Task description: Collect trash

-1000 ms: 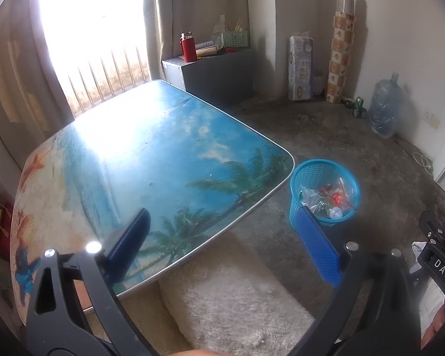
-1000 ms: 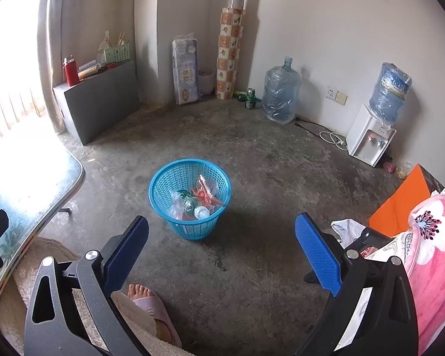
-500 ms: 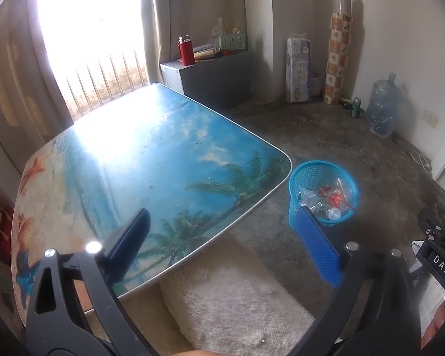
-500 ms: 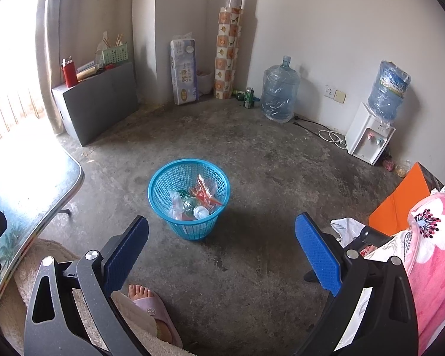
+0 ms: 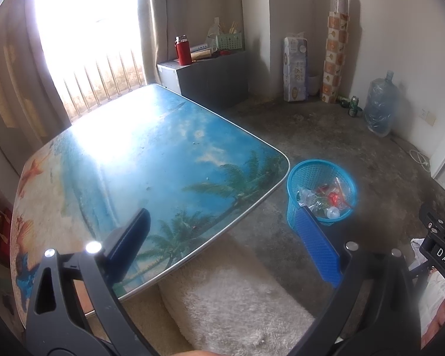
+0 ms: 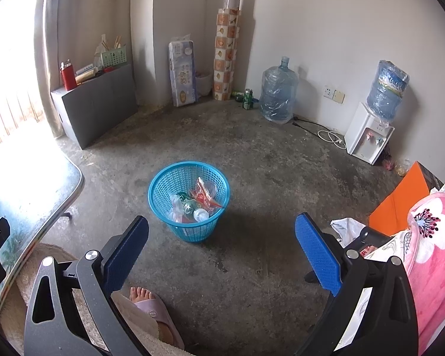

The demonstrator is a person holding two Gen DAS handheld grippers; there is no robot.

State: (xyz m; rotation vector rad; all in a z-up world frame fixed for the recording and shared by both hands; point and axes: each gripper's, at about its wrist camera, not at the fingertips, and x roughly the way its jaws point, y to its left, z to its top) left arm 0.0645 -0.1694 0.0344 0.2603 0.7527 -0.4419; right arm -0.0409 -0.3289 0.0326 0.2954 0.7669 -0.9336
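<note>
Blue mesh plastic is what I steer by: the wastebasket [image 6: 189, 200] stands on the concrete floor [image 6: 267, 178] just off the corner of the beach-print table [image 5: 151, 172], and it already holds the trash [image 6: 194, 204], a clear plastic bottle among crinkled red and clear wrappers. My left gripper [image 5: 222, 243] hangs above the near edge of the table with its jaws spread wide and nothing between the blue pads. My right gripper [image 6: 222, 255] hovers over bare floor short of the basket, also spread wide and empty. From both wrist views I find no loose litter on the tabletop, only a few specks too small to name, and none on the open floor around the basket. I judge the collecting step to be at or near its end, with both tools idle between picks. If anything is left, the green cans [image 6: 246, 98] against the far wall beside the big water jug [image 6: 277, 93] are the only candidates I can spot, though I cannot tell whether they count as trash. Reaching them calls for carrying a gripper well across the room, past the basket, then lowering open jaws around one can. A slippered foot [image 6: 151, 308] sits below my right tool.
</note>
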